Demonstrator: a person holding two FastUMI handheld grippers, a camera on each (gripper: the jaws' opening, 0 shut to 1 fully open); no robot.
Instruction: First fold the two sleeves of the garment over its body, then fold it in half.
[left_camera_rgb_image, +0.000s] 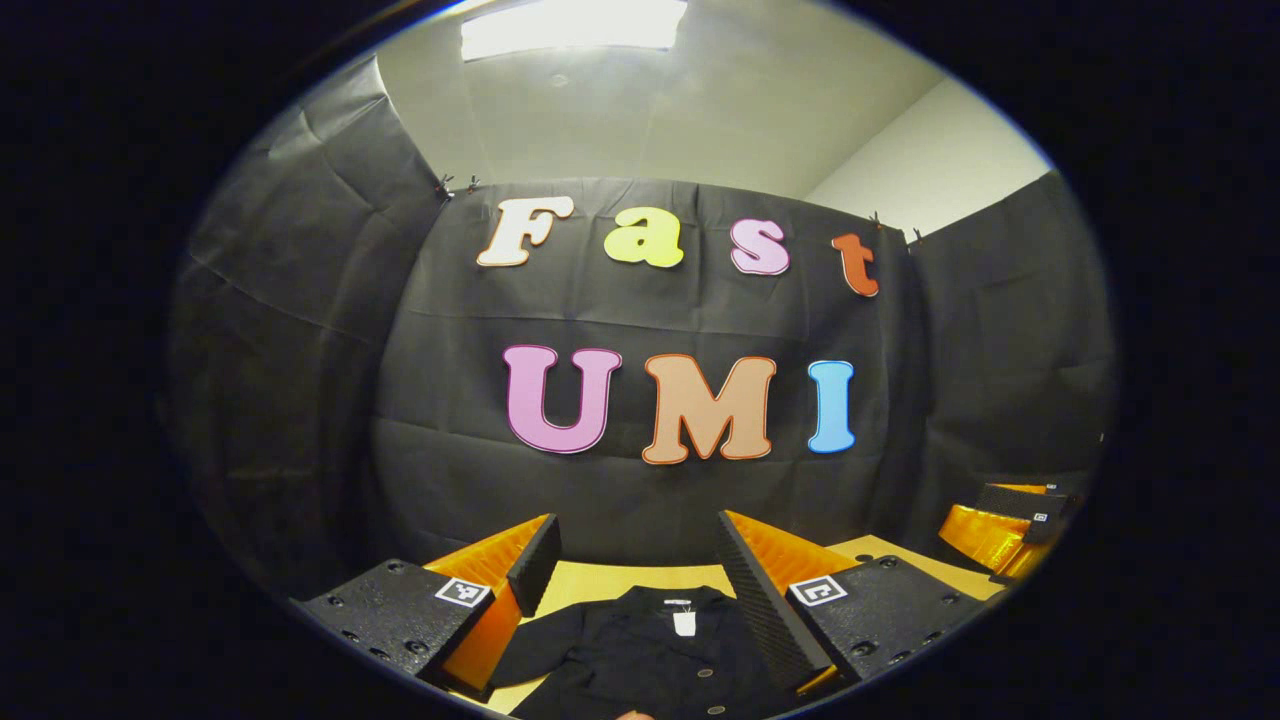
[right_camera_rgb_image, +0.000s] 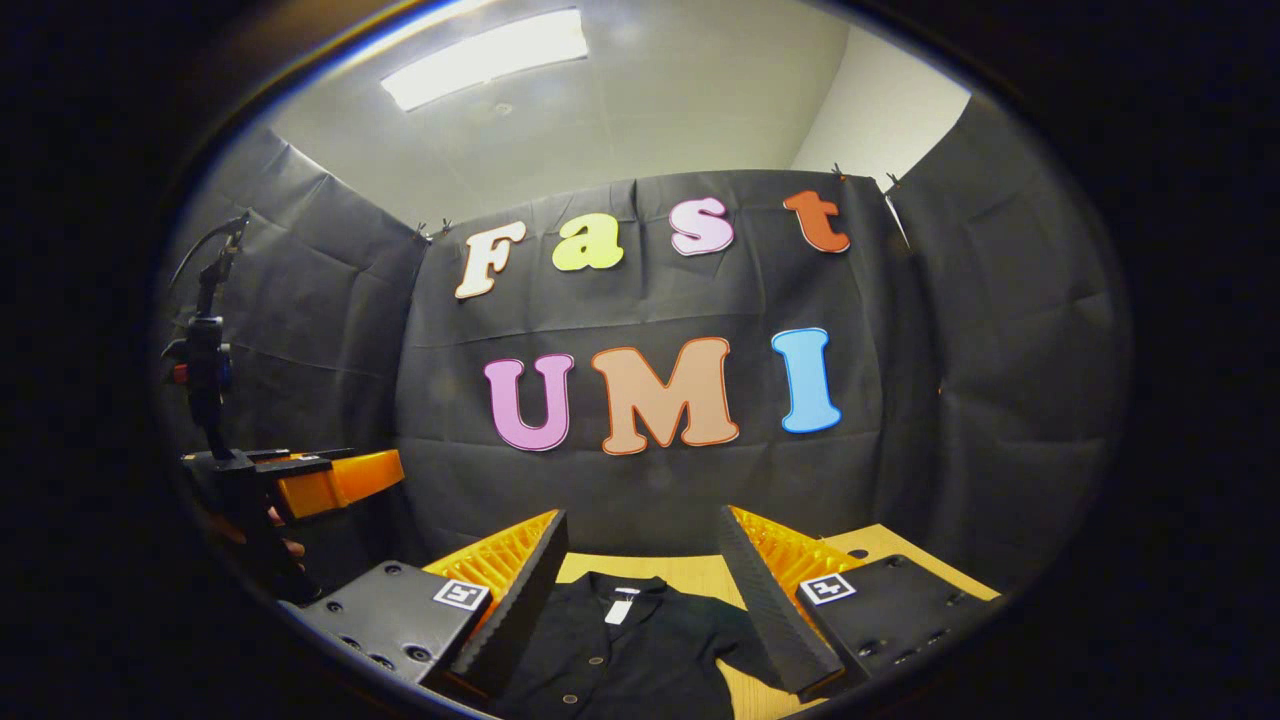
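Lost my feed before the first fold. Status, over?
Left gripper open, right gripper open, both above the table. Black buttoned short-sleeved shirt flat on the wooden table, sleeves unfolded. Nothing in the way.

- The worktop (left_camera_rgb_image: 600, 580) carries one thing, a black garment (left_camera_rgb_image: 640, 650) lying flat and low; bare wood shows beyond its collar, toward the far edge.
- The black cloth wall (left_camera_rgb_image: 620, 500) rises right behind the far edge and closes off both sides.
- In the left gripper view, the left tool (left_camera_rgb_image: 635, 575) hangs above the garment, fingers spread wide with a gap between them.
- The right tool (left_camera_rgb_image: 1010, 530) sits off to the right, near the worktop's far right corner.
- In the right gripper view, the right tool (right_camera_rgb_image: 640, 575) is likewise spread, and the left tool (right_camera_rgb_image: 330, 480) is held well apart at the left.
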